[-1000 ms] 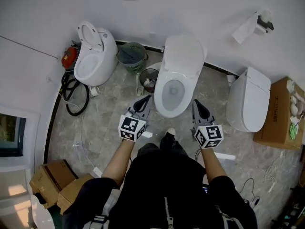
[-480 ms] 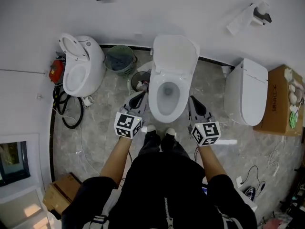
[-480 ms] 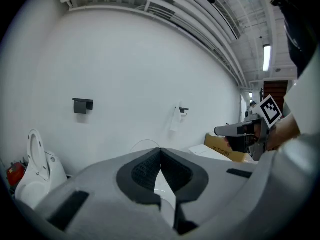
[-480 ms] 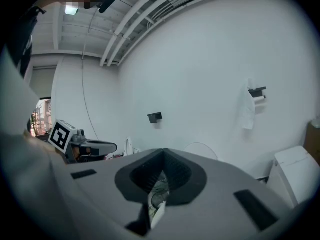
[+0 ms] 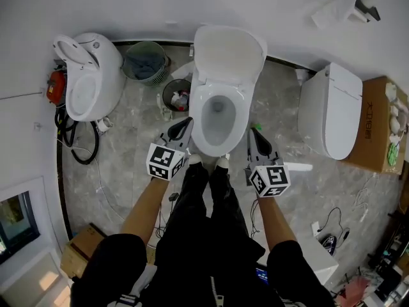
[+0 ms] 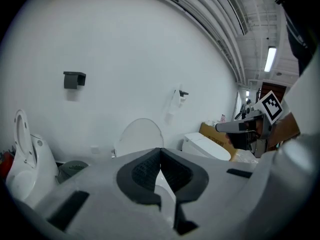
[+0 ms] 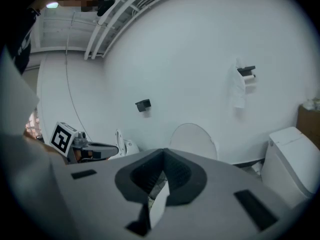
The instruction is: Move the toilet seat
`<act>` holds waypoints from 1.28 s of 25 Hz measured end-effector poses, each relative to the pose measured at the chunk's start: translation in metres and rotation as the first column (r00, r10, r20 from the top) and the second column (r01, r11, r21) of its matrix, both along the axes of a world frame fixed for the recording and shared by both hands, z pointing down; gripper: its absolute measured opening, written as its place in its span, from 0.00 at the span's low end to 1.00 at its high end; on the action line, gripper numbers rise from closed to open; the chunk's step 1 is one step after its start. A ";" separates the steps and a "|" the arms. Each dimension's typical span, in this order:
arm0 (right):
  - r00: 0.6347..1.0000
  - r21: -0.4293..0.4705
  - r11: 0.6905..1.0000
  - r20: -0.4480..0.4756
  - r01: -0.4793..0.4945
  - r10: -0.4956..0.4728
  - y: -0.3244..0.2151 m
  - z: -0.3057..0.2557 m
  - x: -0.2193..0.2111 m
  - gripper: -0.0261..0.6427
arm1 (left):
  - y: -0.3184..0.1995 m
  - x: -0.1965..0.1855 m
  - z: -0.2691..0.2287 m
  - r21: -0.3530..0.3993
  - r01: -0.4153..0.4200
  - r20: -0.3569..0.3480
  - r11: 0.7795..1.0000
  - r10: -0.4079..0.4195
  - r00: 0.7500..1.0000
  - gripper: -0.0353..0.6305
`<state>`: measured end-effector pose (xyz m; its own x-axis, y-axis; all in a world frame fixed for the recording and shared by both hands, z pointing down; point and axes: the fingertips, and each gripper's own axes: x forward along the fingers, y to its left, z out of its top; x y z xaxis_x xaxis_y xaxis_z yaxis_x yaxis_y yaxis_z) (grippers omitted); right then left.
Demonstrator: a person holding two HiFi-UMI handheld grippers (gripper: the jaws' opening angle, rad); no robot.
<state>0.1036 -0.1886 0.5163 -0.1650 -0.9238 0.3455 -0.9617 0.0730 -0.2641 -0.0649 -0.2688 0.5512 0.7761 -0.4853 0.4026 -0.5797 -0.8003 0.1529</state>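
Seat (image 5: 197, 119) is lying down on centre bowl, lid up, seemingly untouched. Left claw (image 5: 185, 124) and right claw (image 5: 254, 135), both closed and empty, are flanking it. Whole move remaining.

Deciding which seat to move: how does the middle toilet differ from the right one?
The middle toilet has its lid raised and bowl open; the right toilet is closed. The middle toilet stands beside a small bin; the right toilet beside a cardboard box. Both are white.

The white oval plastic toilet seat (image 5: 240, 115) lies flat on the middle toilet's bowl, its lid (image 5: 229, 51) raised upright against the far wall.
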 end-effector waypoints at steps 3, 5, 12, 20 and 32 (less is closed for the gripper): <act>1.000 -0.030 0.999 0.015 -0.016 0.016 0.000 0.031 0.004 0.04 | -0.006 0.002 0.032 -0.035 0.004 0.012 0.999 -0.004 1.000 0.05; 0.999 -0.062 0.998 0.033 -0.032 0.034 0.003 0.056 0.005 0.04 | -0.008 0.000 0.056 -0.076 0.010 0.018 0.997 -0.009 1.000 0.05; 0.981 -0.264 0.961 0.149 -0.082 0.124 0.017 0.184 0.021 0.17 | 0.001 -0.015 0.183 -0.283 0.033 0.142 0.959 0.008 0.990 0.25; 0.928 -0.532 0.845 0.288 -0.053 0.239 0.053 0.350 0.018 0.34 | 0.027 -0.032 0.343 -0.611 0.175 0.168 0.772 -0.090 0.982 0.50; 0.761 -0.751 0.661 0.431 0.004 0.485 0.100 0.521 -0.008 0.53 | 0.063 -0.044 0.490 -0.808 0.257 0.176 0.530 -0.199 0.964 0.57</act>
<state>0.0952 -0.0885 1.0371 -0.3531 -0.4926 0.7954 -0.5605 -0.5694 -0.6014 -0.1085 -0.2057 1.0416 0.6508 -0.0797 0.7551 -0.7541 -0.1834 0.6306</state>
